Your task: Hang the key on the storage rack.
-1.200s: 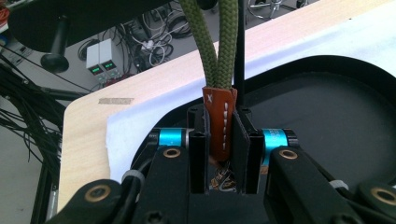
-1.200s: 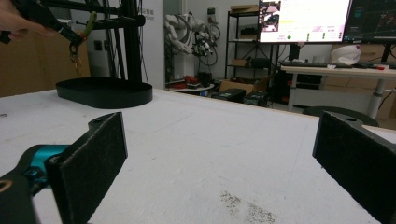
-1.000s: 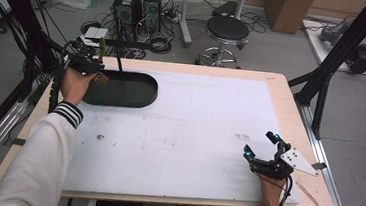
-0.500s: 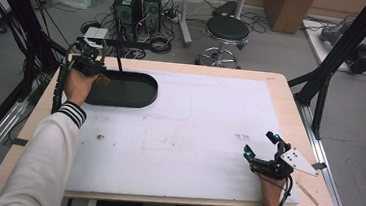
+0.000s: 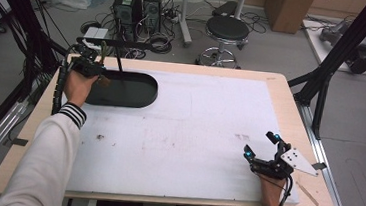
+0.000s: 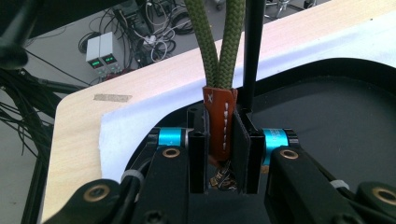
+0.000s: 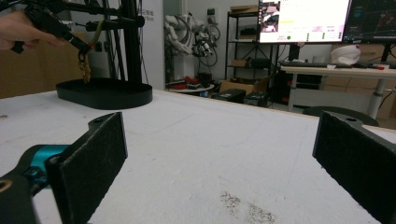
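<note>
- The keychain strap [image 6: 220, 122], a brown leather tab with a doubled olive cord [image 6: 219, 37] running up out of it, is pinched between the jaws of your left gripper [image 6: 219, 140], above the black oval tray [image 5: 130, 93] at the table's far left corner.
- Its long axis runs upright: the cord rises toward the black horizontal bar [image 5: 121, 43] of the stand, and metal rings hang below the tab, just over the tray floor.
- In the high view your left gripper [image 5: 90, 66] sits right beside the stand's upright post [image 6: 252, 51]; the cord passes just beside that post, whether touching it I cannot tell.
- Your right gripper [image 5: 262, 152] rests well apart at the near right edge of the white table cover [image 5: 193, 134], jaws spread wide with nothing between them.
- Judging from this, the next move belongs to your left hand [image 5: 78, 85]; the strap lies far across the table from your right.
- If you mean to hang or free the loop, travel along the cord's upright line; pulling sideways would likely drag it against the post.
</note>
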Action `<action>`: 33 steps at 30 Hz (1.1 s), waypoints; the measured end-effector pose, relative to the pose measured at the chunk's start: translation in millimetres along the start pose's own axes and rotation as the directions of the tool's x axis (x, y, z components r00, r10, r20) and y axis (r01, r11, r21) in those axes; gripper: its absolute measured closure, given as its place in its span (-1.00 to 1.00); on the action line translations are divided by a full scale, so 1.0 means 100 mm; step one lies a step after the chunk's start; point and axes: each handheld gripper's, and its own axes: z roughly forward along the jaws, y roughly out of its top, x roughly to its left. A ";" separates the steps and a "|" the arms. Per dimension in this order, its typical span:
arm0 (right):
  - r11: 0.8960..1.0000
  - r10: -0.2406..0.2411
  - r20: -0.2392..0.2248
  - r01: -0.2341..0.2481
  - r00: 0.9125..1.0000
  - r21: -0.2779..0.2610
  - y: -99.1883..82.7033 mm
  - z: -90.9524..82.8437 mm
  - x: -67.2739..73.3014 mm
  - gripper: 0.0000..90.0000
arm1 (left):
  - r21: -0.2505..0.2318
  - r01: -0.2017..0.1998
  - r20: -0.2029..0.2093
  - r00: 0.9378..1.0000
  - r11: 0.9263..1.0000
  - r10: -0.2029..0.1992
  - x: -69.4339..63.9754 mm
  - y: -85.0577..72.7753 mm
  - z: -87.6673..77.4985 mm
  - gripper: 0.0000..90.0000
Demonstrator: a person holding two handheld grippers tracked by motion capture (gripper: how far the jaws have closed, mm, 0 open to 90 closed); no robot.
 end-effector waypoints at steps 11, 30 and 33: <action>1.000 0.000 0.000 0.000 1.000 0.001 0.00 0.00 0.00 -0.96 | -0.027 0.010 0.039 0.999 1.000 -0.008 0.07 -0.06 0.00 0.10; 1.000 -0.005 0.002 0.005 1.000 -0.003 0.00 0.00 0.00 -0.96 | -0.354 0.088 0.324 0.945 0.931 0.034 0.14 -0.58 -0.75 -0.92; 1.000 -0.005 0.002 0.005 1.000 -0.002 0.00 0.00 0.00 -0.96 | -0.367 0.080 0.357 0.932 0.927 0.061 0.15 -0.72 -0.85 -0.96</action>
